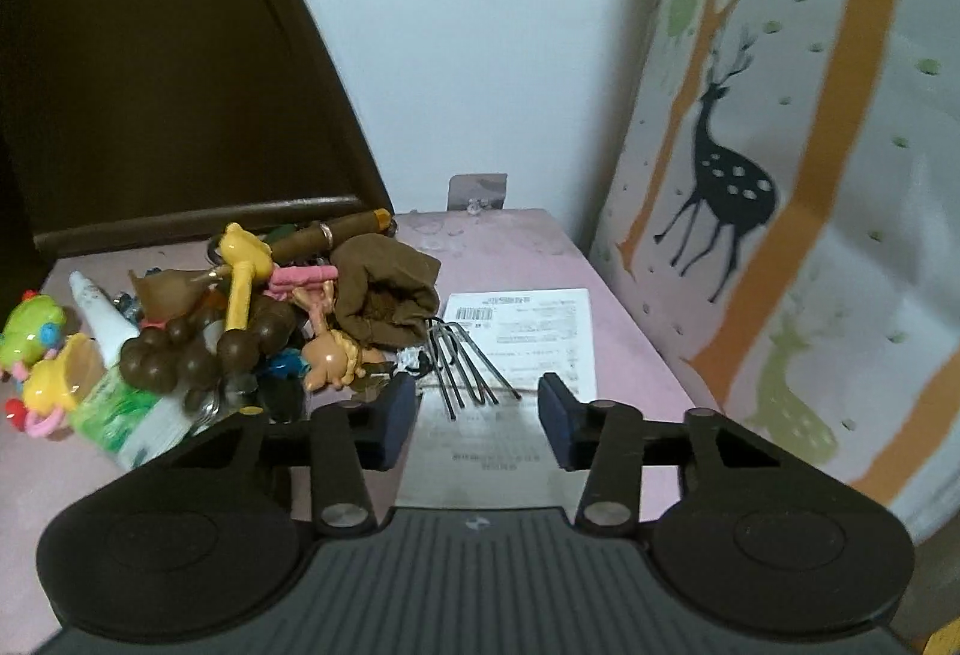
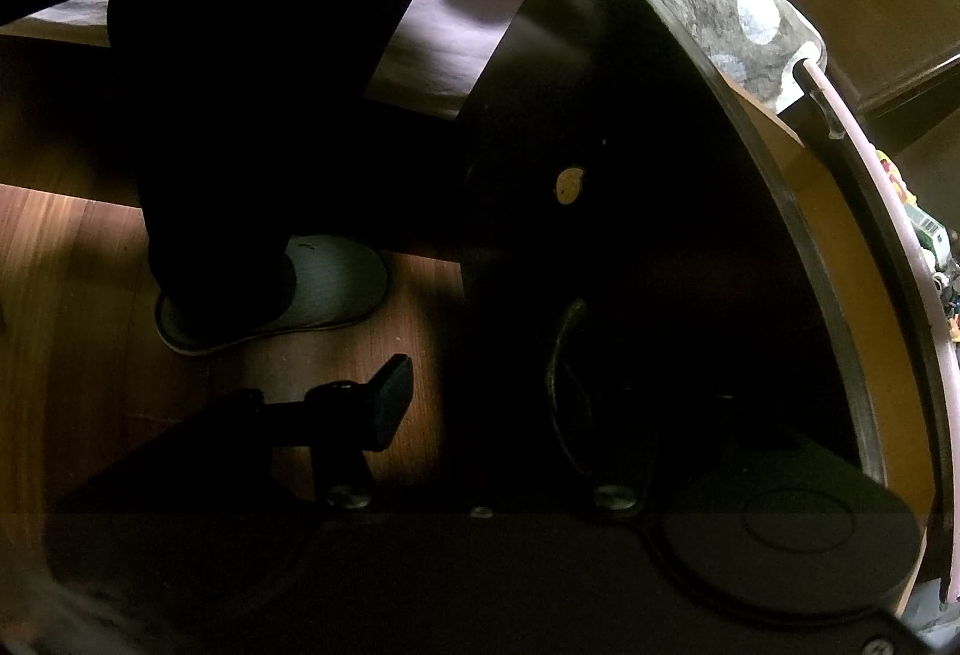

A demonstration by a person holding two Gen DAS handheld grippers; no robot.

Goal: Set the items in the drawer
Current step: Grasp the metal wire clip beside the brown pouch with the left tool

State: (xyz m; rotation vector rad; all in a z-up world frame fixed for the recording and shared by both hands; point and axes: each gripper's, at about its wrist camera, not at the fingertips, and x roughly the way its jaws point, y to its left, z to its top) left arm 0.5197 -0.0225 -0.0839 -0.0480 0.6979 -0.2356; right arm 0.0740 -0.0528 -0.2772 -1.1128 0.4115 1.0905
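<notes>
In the left wrist view my left gripper is open and empty, low over a white printed paper on the pink table top. A bunch of black hairpins lies on the paper just ahead of the fingertips. A pile of small items lies to the left: a brown cloth pouch, a yellow bear toy, brown beads, a white tube. In the right wrist view my right gripper is open at the dark drawer front; its metal handle lies between the jaws. The right finger is hidden in shadow.
A dark brown headboard rises behind the pile. A deer-patterned fabric panel stands along the table's right side. A green and yellow toy sits at the far left. A slippered foot stands on the wood floor.
</notes>
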